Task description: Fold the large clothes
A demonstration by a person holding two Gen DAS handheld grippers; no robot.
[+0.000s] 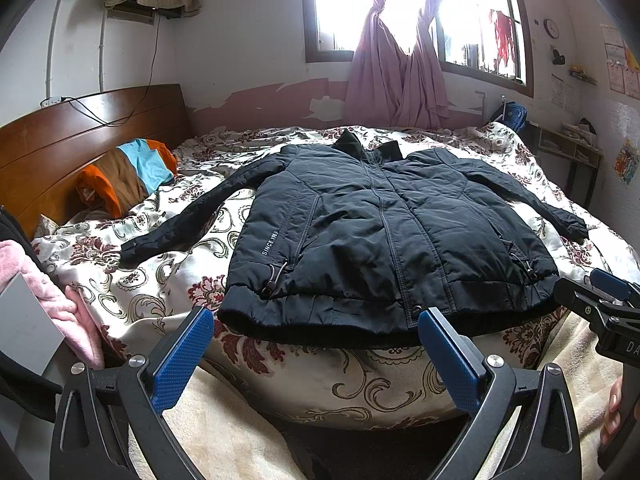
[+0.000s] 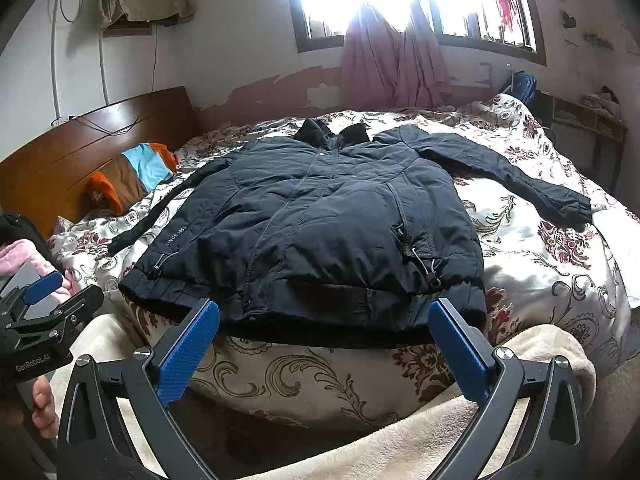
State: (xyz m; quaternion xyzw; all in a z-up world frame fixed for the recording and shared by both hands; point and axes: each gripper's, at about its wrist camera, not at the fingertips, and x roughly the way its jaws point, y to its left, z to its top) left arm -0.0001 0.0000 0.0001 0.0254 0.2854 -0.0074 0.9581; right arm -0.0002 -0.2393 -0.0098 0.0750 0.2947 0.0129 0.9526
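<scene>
**Status: one jacket laid flat, both grippers clear of it**

I read one dark jacket (image 1: 384, 236) spread front-up on the floral bedspread (image 1: 168, 280), collar toward the window, hem toward me. Printed text on the jacket near one front pocket reads "SINCE 198" followed by a digit I cannot resolve. Two sleeves are counted, each angled outward and down onto the bedspread; the hem overhangs the near bed edge slightly. Two drawcord toggles are visible, one at each lower pocket.

My left gripper (image 1: 316, 356) has its two blue-padded fingers spread wide, nothing between them, just short of the hem. My right gripper (image 2: 324, 344) is likewise spread wide and empty, at the hem's other half. In the right wrist view, the left gripper body carries the label "GenRobot.AI"; in the left wrist view, the right gripper body shows "DA", the rest cut off.

Also counted: one wooden headboard (image 1: 80, 132), two pink curtains (image 1: 396, 68) knotted, one wall clock (image 1: 552, 28)
</scene>
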